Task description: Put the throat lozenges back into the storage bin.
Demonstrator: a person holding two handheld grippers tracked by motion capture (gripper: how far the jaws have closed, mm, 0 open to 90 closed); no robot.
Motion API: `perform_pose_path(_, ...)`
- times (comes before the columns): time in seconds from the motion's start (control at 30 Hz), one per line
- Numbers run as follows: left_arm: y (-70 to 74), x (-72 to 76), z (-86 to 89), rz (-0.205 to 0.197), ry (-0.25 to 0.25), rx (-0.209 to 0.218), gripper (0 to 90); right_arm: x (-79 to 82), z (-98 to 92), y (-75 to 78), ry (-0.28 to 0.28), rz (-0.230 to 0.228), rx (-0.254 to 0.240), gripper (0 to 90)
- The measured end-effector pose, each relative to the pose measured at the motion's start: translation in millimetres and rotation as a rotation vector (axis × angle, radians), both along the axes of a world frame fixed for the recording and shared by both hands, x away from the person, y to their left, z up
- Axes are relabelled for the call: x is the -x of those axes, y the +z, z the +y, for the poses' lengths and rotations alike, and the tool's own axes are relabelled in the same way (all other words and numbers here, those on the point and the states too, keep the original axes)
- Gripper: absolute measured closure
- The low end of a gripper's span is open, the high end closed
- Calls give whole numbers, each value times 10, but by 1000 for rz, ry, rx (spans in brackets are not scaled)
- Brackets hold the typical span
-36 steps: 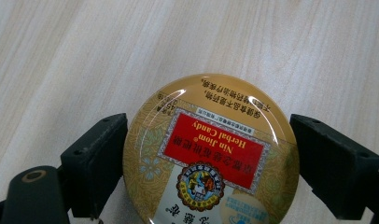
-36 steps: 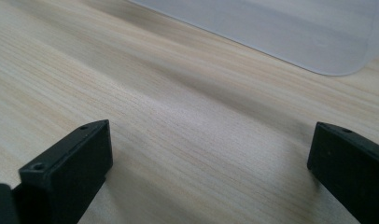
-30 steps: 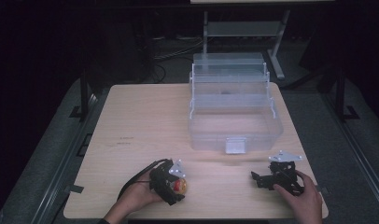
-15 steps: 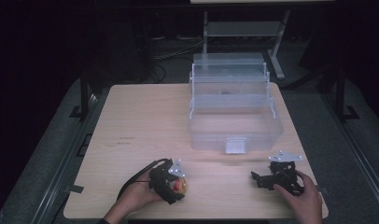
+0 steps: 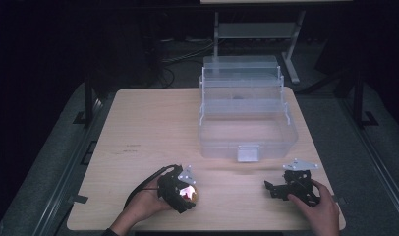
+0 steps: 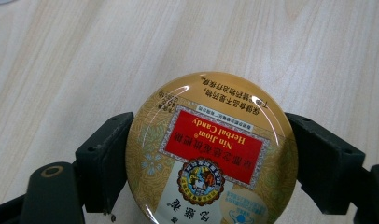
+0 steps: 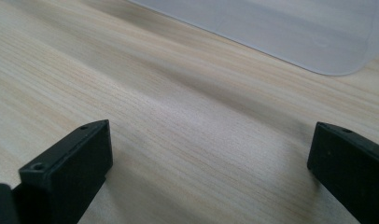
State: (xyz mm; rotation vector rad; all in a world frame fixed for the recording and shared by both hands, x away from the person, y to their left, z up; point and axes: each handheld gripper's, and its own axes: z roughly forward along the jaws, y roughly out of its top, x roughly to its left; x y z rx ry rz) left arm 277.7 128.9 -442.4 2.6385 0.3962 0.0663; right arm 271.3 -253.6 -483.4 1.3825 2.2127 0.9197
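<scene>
Judging from the layout, the job appears barely begun: the round candy tin [image 6: 211,154] is clamped between the jaws of the left tool [image 5: 180,189], low over the near worktop [image 5: 153,128], well apart from the open clear tiered box [image 5: 246,115]. Stowing it apparently remains. The right tool [image 5: 291,187] rests nearby, jaws wide, empty.

Gold tin [image 6: 211,149] — red label, pale wood table [image 5: 148,128]

Dark room, pale wooden table [image 5: 148,123], grey floor [image 5: 60,147], metal stand [image 5: 256,29] behind, cables [image 5: 178,54] on floor
</scene>
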Motion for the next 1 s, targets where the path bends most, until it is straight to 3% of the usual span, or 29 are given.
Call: perform_pose_path(1.0, 237, -89, -45, -11, -5, 26, 195, 0, 0, 0, 0, 0, 0, 0)
